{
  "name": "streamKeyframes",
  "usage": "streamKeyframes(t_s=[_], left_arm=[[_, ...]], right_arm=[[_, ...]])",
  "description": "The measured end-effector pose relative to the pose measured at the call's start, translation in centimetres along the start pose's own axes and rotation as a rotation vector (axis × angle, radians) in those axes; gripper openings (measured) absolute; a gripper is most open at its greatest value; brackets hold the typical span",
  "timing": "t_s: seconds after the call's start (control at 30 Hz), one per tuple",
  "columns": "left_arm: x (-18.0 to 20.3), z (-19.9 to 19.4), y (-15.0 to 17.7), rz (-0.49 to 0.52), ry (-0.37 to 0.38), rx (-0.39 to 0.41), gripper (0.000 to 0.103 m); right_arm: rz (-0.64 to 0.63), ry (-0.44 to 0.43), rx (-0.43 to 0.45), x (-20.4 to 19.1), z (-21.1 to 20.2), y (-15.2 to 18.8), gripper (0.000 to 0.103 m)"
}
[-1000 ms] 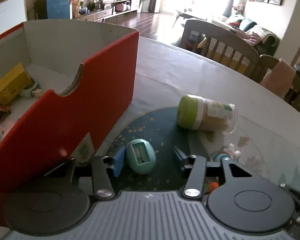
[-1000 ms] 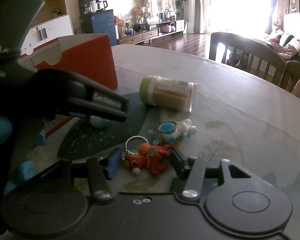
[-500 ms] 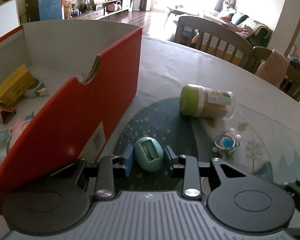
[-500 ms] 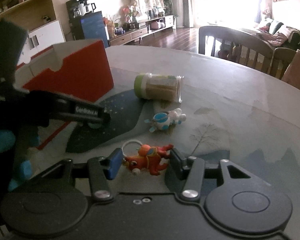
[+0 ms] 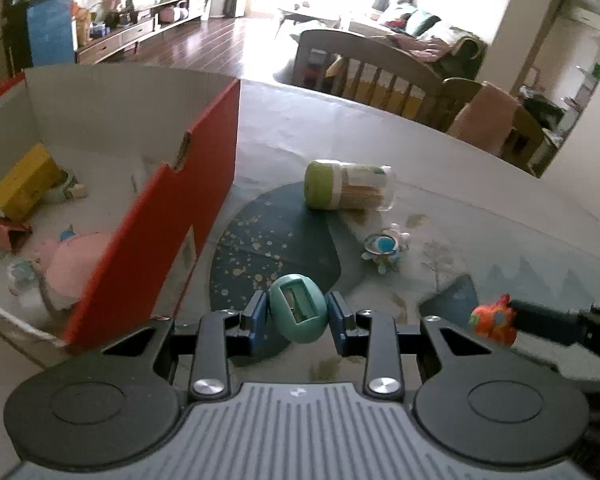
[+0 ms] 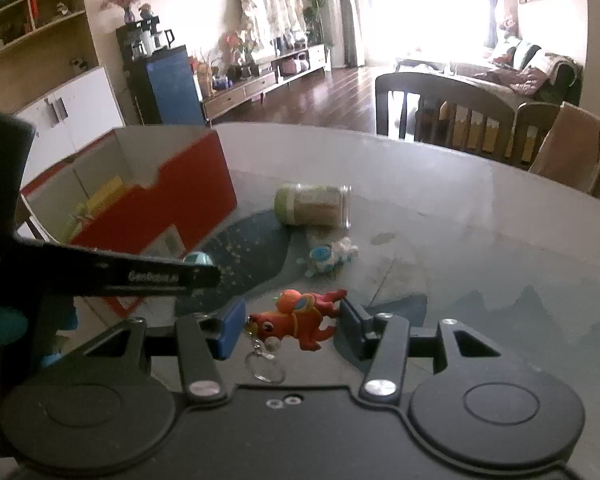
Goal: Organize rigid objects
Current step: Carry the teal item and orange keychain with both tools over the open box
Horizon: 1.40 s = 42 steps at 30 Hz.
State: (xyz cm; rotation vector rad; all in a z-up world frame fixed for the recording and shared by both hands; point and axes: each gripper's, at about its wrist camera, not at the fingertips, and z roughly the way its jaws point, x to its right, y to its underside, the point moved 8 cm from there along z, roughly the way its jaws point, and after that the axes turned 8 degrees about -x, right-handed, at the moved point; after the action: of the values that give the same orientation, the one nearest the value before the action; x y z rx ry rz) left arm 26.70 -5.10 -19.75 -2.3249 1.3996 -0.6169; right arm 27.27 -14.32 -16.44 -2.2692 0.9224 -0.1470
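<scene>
My left gripper [image 5: 298, 312] is shut on a teal egg-shaped sharpener [image 5: 298, 307] and holds it above the table, beside the red cardboard box [image 5: 204, 184]. My right gripper [image 6: 292, 322] is shut on an orange-red keychain figure [image 6: 296, 318], lifted, its key ring [image 6: 266, 364] hanging below. The figure also shows in the left wrist view [image 5: 494, 320]. A green-lidded toothpick jar [image 5: 346, 191] lies on its side on the table, with a small blue-white toy [image 5: 384, 246] in front of it.
The box [image 6: 188, 200] holds a yellow carton [image 5: 24, 184], a pink toy [image 5: 76, 260] and other small items. Wooden chairs [image 5: 380, 76] stand beyond the round table's far edge [image 5: 440, 128]. The left gripper's body [image 6: 100, 272] crosses the right wrist view.
My left gripper closed on the teal sharpener and lifted it. My right gripper closed on the orange keychain figure and raised it off the table; both views rose.
</scene>
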Motion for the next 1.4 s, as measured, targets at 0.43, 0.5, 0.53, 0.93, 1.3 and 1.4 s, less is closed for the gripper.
streamKeyframes(t_s=[0.43, 0.5, 0.53, 0.93, 1.3, 1.4], left_arm=[[-0.4, -6.7, -1.3, 0.11, 0.094, 0.035, 0.033], [-0.3, -7.6, -1.7, 0.147, 0.109, 0.041, 0.033], [-0.4, -8.1, -1.9, 0.159, 0.116, 0.045, 0.033], [-3.6, -12.0, -4.3, 0.236, 0.164, 0.071, 0.033], [-10.0, -13.7, -5.9, 0.247, 0.166, 0.079, 0.033], [-12.0, -14.0, -6.5, 0.252, 0.155, 0.085, 0.033]], right_arm=[[-0.002, 0.027, 0.087, -2.7, -6.4, -2.5, 0.051], [-0.008, 0.036, 0.097, -3.3, -7.1, -2.8, 0.051], [-0.008, 0.04, 0.1, -3.7, -7.4, -2.9, 0.051], [0.006, 0.061, 0.133, -9.0, -8.7, -4.9, 0.051], [-0.019, 0.068, 0.152, -14.7, -7.3, -7.2, 0.051], [-0.023, 0.067, 0.151, -16.2, -6.4, -8.0, 0.051]])
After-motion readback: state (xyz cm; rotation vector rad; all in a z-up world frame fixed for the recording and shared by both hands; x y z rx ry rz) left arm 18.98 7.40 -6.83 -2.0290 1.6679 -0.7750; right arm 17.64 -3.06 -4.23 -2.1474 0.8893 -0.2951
